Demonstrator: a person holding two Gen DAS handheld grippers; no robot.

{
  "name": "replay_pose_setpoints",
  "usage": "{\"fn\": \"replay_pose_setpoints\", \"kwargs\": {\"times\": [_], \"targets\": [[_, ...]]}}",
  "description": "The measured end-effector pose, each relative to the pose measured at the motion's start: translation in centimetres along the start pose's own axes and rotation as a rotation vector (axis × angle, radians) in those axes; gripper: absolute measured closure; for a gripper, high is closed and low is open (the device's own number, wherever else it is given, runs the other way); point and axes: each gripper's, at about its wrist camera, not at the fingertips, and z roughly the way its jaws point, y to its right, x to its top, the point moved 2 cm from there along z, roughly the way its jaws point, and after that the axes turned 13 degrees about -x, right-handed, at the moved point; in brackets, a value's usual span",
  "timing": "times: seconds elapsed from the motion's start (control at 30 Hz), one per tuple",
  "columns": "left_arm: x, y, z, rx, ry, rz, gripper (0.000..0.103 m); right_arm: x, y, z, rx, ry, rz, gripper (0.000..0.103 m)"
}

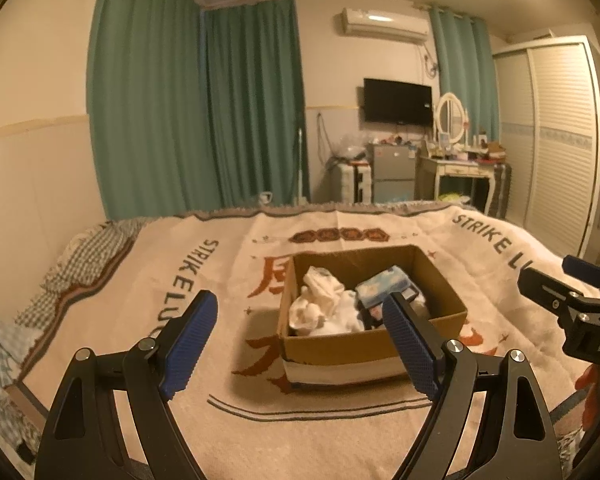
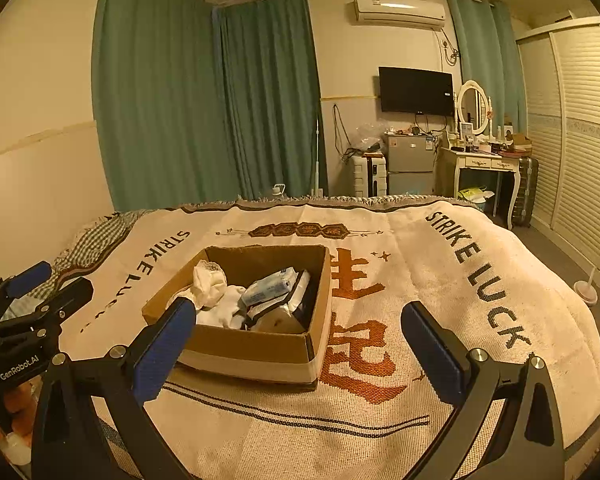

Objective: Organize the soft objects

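Note:
An open cardboard box (image 1: 371, 346) (image 2: 252, 350) sits in the middle of the bed. Inside lie crumpled white cloths (image 1: 323, 308) (image 2: 216, 294) on the left and a light blue patterned packet (image 1: 383, 286) (image 2: 272, 286) on other soft packs to the right. My left gripper (image 1: 300, 298) is open and hovers just in front of the box, nothing between its blue pads. My right gripper (image 2: 300, 306) is also open and empty, slightly right of the box's near corner. Each gripper shows in the other's view, the right one (image 1: 547, 270) and the left one (image 2: 54, 282).
A cream blanket (image 2: 379, 420) with "STRIKE LUCK" lettering covers the bed; a checked cloth (image 1: 84, 256) lies at its left side. Beyond the bed stand green curtains (image 1: 204, 112), a wall TV (image 2: 415, 90), a dressing table (image 2: 483, 160) and a louvred wardrobe (image 2: 579, 140).

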Motion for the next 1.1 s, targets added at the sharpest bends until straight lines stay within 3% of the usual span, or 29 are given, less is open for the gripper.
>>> {"fn": "replay_pose_setpoints", "kwargs": {"times": [1.1], "targets": [[-0.19, -0.19, -0.2, -0.021, -0.01, -0.017, 0.017, -0.08, -0.91, 0.33, -0.008, -0.019, -0.019, 0.0]]}}
